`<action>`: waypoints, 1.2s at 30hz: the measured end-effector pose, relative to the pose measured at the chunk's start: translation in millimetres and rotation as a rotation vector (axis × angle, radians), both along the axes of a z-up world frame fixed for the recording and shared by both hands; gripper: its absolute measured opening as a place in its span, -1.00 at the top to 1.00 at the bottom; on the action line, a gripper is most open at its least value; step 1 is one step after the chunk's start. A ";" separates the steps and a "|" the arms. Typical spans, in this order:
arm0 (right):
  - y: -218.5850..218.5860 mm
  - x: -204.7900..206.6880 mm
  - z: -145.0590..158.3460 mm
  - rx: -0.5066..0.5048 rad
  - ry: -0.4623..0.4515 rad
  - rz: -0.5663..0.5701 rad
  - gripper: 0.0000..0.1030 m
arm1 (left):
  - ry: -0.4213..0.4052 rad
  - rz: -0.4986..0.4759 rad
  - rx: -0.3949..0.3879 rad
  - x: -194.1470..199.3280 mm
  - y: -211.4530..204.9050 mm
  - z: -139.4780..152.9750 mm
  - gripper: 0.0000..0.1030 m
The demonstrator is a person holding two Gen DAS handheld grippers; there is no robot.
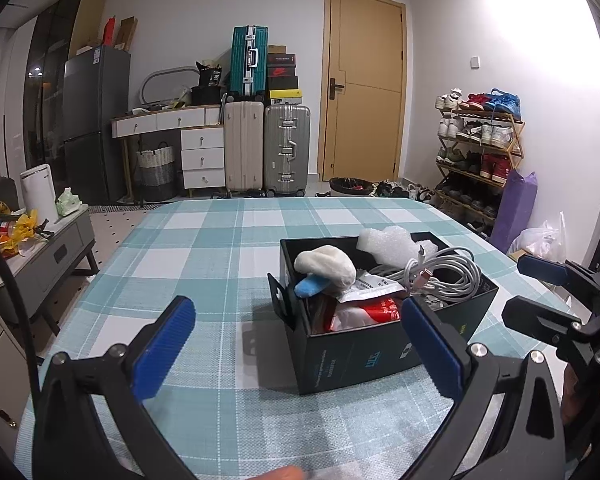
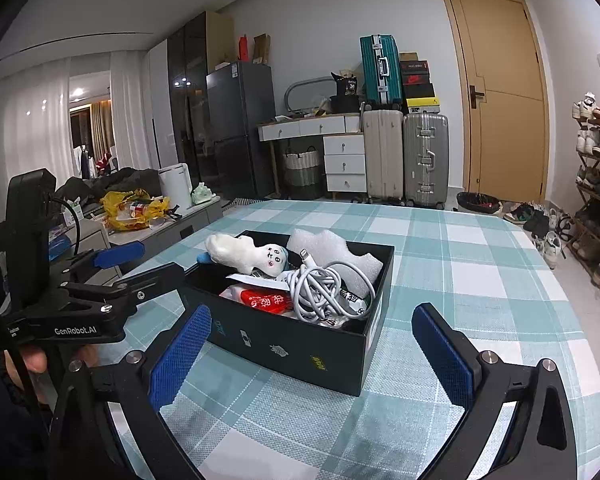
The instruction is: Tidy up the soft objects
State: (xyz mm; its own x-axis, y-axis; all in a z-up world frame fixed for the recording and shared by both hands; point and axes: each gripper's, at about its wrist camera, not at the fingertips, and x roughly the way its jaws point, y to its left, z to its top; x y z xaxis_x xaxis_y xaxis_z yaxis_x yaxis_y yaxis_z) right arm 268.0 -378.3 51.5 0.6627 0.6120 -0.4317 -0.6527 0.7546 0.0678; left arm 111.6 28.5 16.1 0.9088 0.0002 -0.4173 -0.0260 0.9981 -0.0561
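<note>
A black open box (image 1: 360,356) stands on the teal checked tablecloth (image 1: 204,248). Inside lie a white plush toy (image 1: 326,266) with a blue part, a white foam piece (image 1: 388,242), a coiled white cable (image 1: 444,276) and red-and-white packets (image 1: 380,308). My left gripper (image 1: 298,344) is open just before the box's near left corner, holding nothing. In the right wrist view the same box (image 2: 292,344), plush (image 2: 244,254), foam (image 2: 328,250) and cable (image 2: 324,288) show. My right gripper (image 2: 312,356) is open in front of the box, empty. The left gripper (image 2: 140,266) shows at the box's left.
A low grey cabinet (image 1: 56,248) with yellow bags and a white bin stands left of the table. A shoe rack (image 1: 480,148) and a purple bag are at the right. Suitcases (image 1: 268,148), drawers and a door line the far wall. The right gripper (image 1: 528,292) shows beside the box.
</note>
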 end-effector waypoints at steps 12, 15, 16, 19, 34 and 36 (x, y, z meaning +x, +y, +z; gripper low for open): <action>-1.4 -2.1 1.0 0.004 -0.012 -0.010 -0.99 | 0.004 0.000 -0.010 0.8 2.5 -0.5 -1.00; -1.9 -3.1 1.2 0.006 -0.012 -0.010 -0.99 | 0.003 -0.003 -0.007 0.1 1.4 -0.4 -1.00; -1.6 -2.4 1.1 0.005 -0.012 -0.010 -0.99 | 0.003 -0.003 -0.007 0.6 1.8 -0.3 -1.00; -2.0 -3.1 1.2 0.003 -0.012 -0.010 -0.99 | 0.002 -0.003 -0.007 -0.1 1.1 -0.3 -1.00; -2.8 -2.6 1.2 0.005 -0.012 -0.011 -0.99 | 0.002 -0.002 -0.009 -0.4 0.6 -0.4 -1.00; -3.0 -3.0 1.3 0.005 -0.012 -0.012 -0.99 | 0.001 -0.003 -0.009 -0.6 0.8 -0.5 -1.00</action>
